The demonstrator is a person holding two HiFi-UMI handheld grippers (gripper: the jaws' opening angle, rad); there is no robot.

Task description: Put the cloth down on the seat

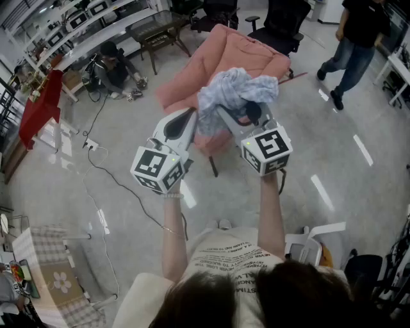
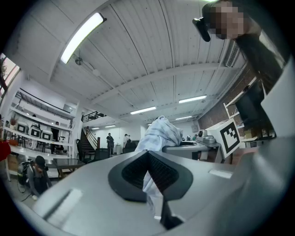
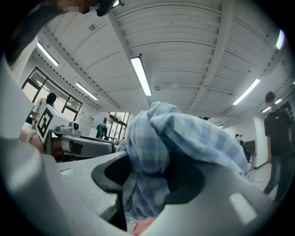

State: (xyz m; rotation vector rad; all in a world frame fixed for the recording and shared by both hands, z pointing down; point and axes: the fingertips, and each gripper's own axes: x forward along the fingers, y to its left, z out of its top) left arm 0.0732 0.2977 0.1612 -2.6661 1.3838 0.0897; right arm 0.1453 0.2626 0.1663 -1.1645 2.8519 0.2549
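Left gripper (image 1: pixel 191 120) and right gripper (image 1: pixel 222 113) hold the checked cloth (image 1: pixel 234 93) up.
Each pair of jaws pinches it, over the pink armchair (image 1: pixel 246 54) at upper centre.

— How many grippers?
— Two: the left gripper (image 1: pixel 190 118) and the right gripper (image 1: pixel 242 115), with two marker cubes (image 1: pixel 157 168) (image 1: pixel 269 150) (one on each).
— Cloths?
— One checked cloth (image 1: pixel 234 93).
— Seats?
— Three. One pink armchair (image 1: pixel 211 57) in the middle, and two black office chairs (image 1: pixel 214 13) (image 1: pixel 285 22) at the far side.
— Tables?
— One dark table (image 1: pixel 154 29), far left.
— People?
— Three: the person holding the grippers (image 1: pixel 230 256), near; a person sitting on the floor (image 1: pixel 115 67), far left; a person walking (image 1: pixel 355 38), far right.
— Anything else?
— One cable (image 1: pixel 122 186) on the floor, left.
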